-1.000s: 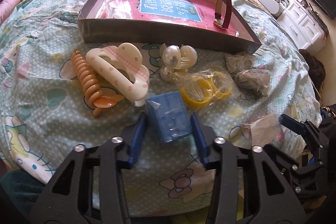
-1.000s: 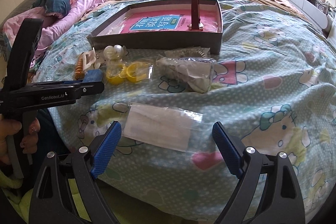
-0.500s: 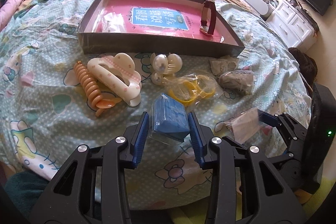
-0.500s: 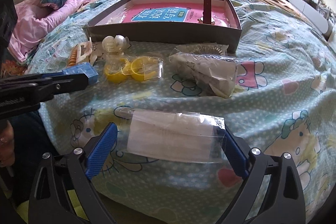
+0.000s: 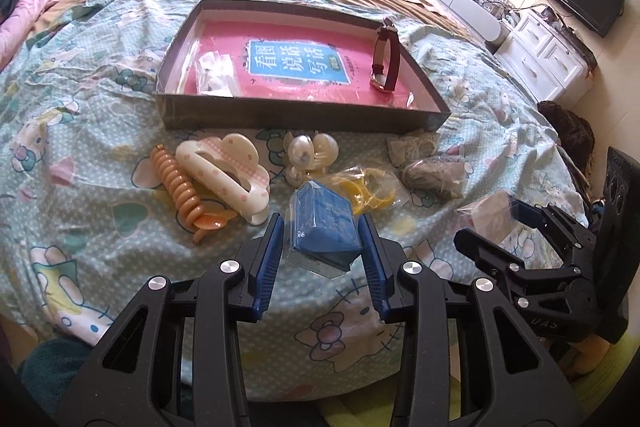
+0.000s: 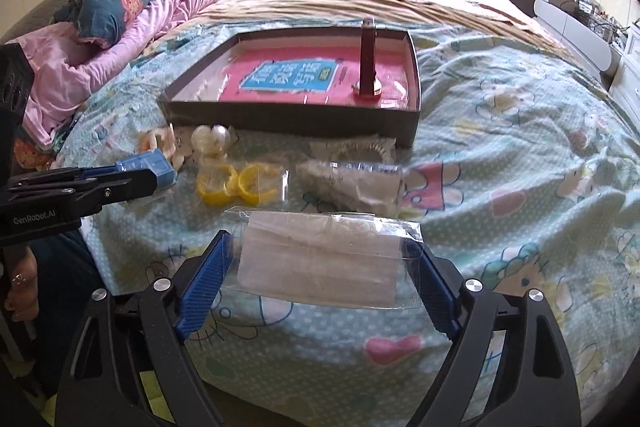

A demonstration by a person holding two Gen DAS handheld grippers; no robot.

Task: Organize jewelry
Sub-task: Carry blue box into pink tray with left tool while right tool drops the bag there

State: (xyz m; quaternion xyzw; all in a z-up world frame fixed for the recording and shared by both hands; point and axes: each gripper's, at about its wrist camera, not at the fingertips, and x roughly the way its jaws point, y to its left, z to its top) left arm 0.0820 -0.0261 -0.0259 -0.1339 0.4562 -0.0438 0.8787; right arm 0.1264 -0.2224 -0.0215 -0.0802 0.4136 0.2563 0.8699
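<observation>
My left gripper [image 5: 322, 243] is shut on a blue box in clear wrap [image 5: 322, 227] and holds it above the bedspread; it also shows in the right wrist view [image 6: 154, 167]. My right gripper [image 6: 320, 267] is shut on a clear flat bag with a white pad [image 6: 324, 259], lifted off the bed; the bag shows in the left wrist view [image 5: 492, 211]. A dark shallow tray [image 5: 280, 115] with a pink bottom holds a red watch [image 5: 386, 57] and a small clear packet [image 5: 216, 75].
On the bedspread before the tray lie an orange spiral clip [image 5: 182, 187], a cream claw clip [image 5: 228, 175], a pearl clip [image 5: 308, 153], bagged yellow rings [image 5: 370, 189] and grey bagged items [image 5: 434, 173]. Pink bedding [image 6: 120, 39] lies at left, white drawers [image 5: 548, 59] at right.
Both grippers have closed on their items and lifted them off the bed. The right gripper moved forward onto the clear bag. The left gripper drew back and up with the blue box.
</observation>
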